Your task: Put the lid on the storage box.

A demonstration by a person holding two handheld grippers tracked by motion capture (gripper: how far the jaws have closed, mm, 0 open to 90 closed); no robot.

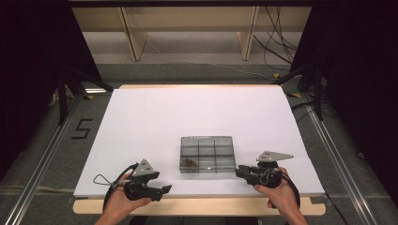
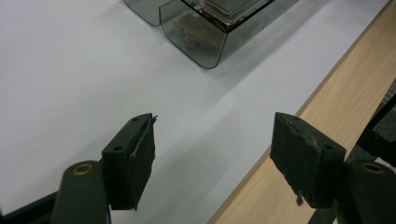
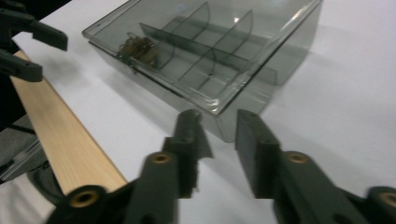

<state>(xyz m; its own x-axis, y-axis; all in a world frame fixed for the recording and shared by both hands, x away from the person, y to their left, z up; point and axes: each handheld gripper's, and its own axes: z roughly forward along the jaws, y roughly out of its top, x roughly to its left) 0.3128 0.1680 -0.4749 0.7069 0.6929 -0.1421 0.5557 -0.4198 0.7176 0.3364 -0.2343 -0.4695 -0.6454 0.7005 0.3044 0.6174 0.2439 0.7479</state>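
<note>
White sheet (image 1: 155, 122) covering a wooden table (image 1: 197, 206), dark curtains at both sides, shelving and cables behind — high view. Item: smoke-grey clear plastic compartment box (image 1: 207, 153), lid closed, near the front edge between the two hands; small brownish contents in its front-left cell. Left gripper (image 1: 159, 190) held at the front edge, well apart from the box. Right gripper (image 1: 240, 171) points at the box's front-right corner, just beside it.

Left gripper view: jaws wide apart, nothing between them; sheet and table edge below; box corner at the top.

Right gripper view: jaws parted by a narrow gap — nothing gripped, pads (image 3: 250, 154) just short of the box's near corner. Brown contents (image 3: 138, 48) visible through the lid. Left gripper at upper left.
</note>
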